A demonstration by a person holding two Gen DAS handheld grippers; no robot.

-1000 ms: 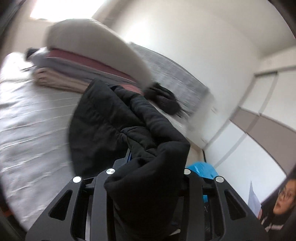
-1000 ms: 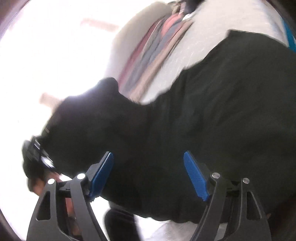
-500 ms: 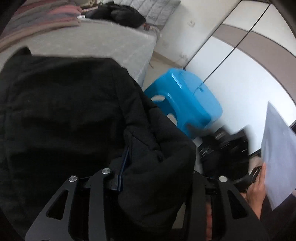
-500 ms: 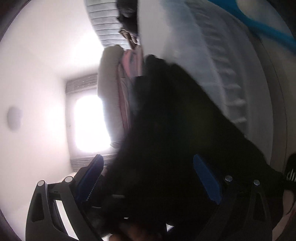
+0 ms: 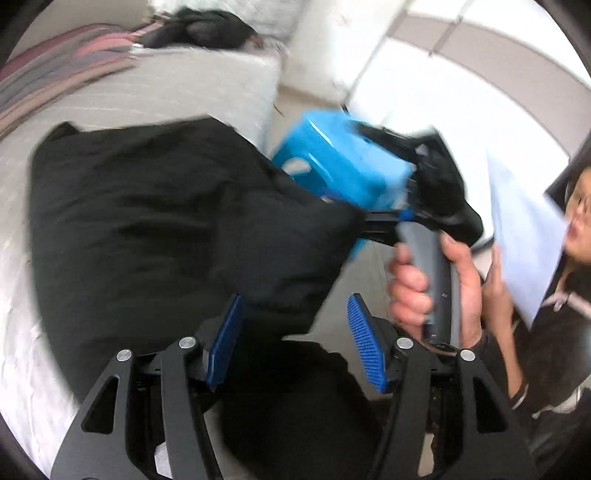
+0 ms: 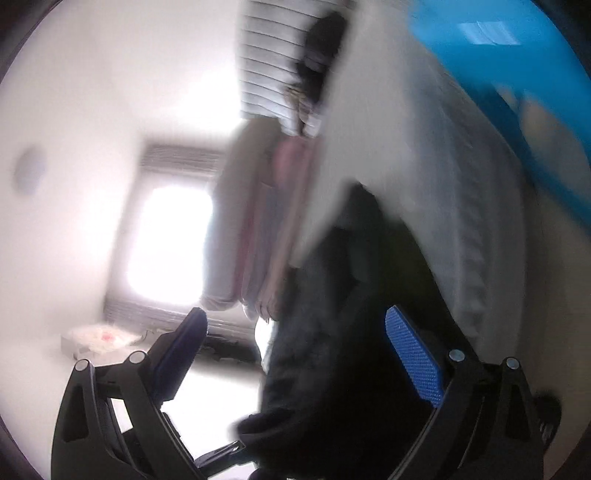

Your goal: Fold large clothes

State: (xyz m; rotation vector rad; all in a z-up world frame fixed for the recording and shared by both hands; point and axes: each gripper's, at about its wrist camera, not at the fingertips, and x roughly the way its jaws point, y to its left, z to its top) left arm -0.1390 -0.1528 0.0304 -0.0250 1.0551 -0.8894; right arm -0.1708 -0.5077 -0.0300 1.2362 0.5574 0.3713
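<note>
A bulky black garment (image 5: 155, 218) lies bunched on the grey bed (image 5: 184, 88), one end hanging off the near edge. My left gripper (image 5: 295, 343) points down at that end. Its jaws are opening: a fold of the cloth sits between the blue pads (image 5: 365, 347), and only the left pad touches it. In the right wrist view the black garment (image 6: 343, 314) hangs between the pads of my right gripper (image 6: 299, 358), which stands wide open, with bright space beside its left pad. The left wrist view also shows a hand (image 5: 454, 288) holding the right gripper's grey handle beside the garment.
A blue plastic stool (image 5: 343, 166) stands on the floor by the bed's corner. Folded striped blankets (image 5: 62, 70) and a dark bundle (image 5: 199, 29) lie at the bed's far end. A person holding a sheet of paper (image 5: 524, 236) is close on the right.
The left jaws, shut on the black cloth a second ago, have parted, and the view has tipped down onto the bed edge. The right jaws have widened and that hand has swung sideways.
</note>
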